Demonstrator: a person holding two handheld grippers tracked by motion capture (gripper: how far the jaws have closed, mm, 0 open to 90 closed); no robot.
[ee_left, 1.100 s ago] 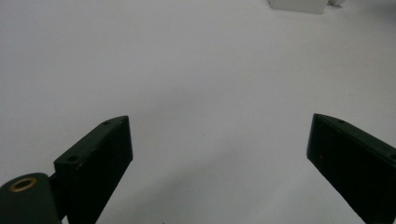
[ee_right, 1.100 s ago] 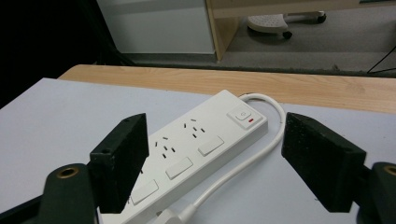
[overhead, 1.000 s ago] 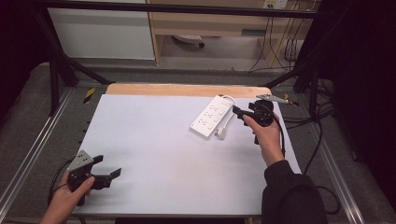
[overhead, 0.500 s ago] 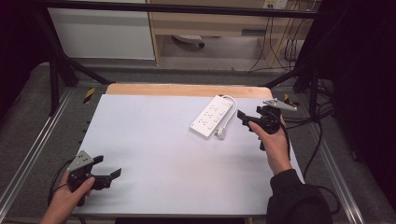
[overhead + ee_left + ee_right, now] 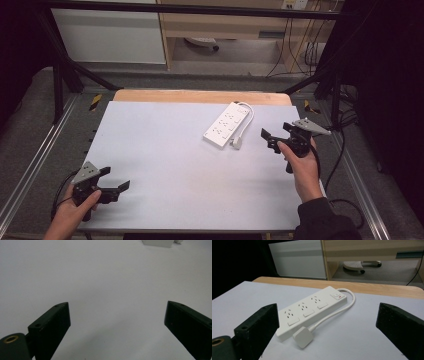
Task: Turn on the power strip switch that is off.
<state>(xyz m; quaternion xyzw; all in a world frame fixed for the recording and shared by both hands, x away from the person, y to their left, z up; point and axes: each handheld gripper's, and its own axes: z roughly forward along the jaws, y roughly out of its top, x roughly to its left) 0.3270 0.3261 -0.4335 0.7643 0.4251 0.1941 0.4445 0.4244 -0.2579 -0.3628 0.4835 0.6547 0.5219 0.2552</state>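
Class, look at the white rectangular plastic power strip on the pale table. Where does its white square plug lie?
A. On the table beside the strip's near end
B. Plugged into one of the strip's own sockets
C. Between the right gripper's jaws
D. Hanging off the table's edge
A: the white square plug rests flat on the table next to the power strip, its cord looping round from the switch end.

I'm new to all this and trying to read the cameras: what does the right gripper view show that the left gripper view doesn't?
Right gripper view: the whole power strip with its sockets, switches, cord and plug, plus the wooden table edge and a chair base behind. Left gripper view: a nearly bare stretch of white tabletop, with just a corner of the strip at the top. Both: open black tongs, nothing between them, over the white tabletop.
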